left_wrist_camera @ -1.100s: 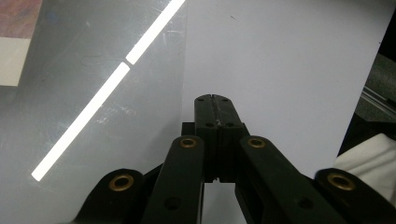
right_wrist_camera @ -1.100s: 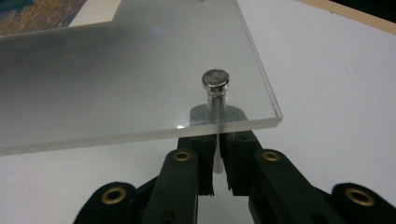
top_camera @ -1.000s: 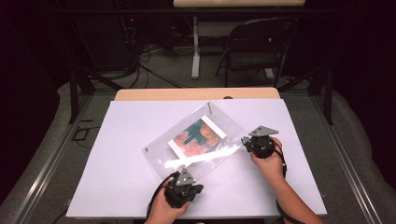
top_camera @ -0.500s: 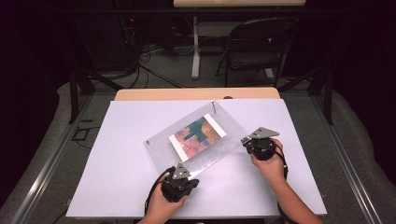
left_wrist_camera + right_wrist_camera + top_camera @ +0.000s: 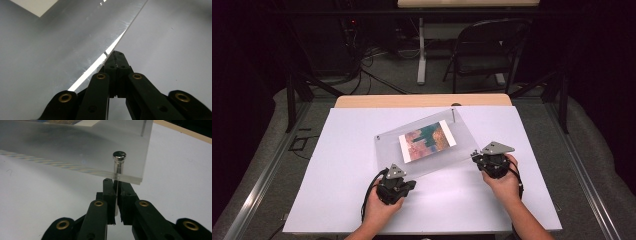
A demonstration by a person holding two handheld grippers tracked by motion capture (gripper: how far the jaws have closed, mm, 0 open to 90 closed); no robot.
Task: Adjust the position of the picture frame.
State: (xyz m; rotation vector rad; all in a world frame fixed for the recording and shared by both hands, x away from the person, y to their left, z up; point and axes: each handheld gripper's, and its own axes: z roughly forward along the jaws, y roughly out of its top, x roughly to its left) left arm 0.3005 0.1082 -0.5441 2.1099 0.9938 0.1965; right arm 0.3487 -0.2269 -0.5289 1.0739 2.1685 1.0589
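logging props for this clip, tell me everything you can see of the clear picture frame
The picture frame is a clear, stacked acrylic panel holding a small white-bordered abstract print in teal, orange and pink. A shiny metal post stands at one corner. It is tilted over the white table, each near corner pinched by a shut tongs: left tongs, right tongs.

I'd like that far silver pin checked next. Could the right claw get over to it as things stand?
Probably not yet. The right claw is shut on the near corner pin of the clear frame, so it would have to let go. Otherwise the bare table leaves the way to the far pin free.
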